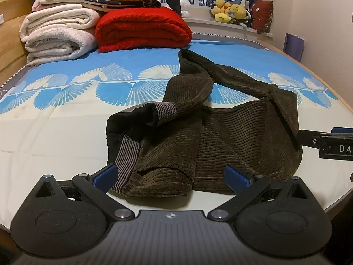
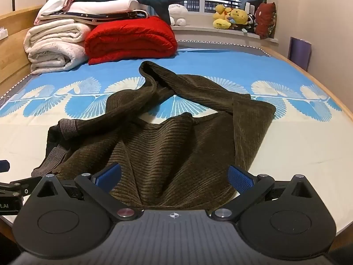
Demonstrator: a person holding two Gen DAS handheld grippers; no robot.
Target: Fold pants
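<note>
Dark brown corduroy pants (image 1: 220, 137) lie crumpled on the bed, legs twisted toward the far side, striped grey waistband lining (image 1: 128, 154) turned out at the near left. My left gripper (image 1: 172, 176) is open, its blue pads straddling the near waistband edge just above the sheet. My right gripper (image 2: 174, 176) is open over the near edge of the pants (image 2: 176, 145). The right gripper also shows at the right edge of the left wrist view (image 1: 326, 142). Neither gripper holds cloth.
The bed sheet (image 1: 66, 132) is white near me and blue with fan patterns farther off. Folded white blankets (image 1: 57, 35) and a red blanket (image 1: 141, 28) are stacked at the far left. Plush toys (image 1: 231, 11) sit on the windowsill. Wooden bed rim runs along the right.
</note>
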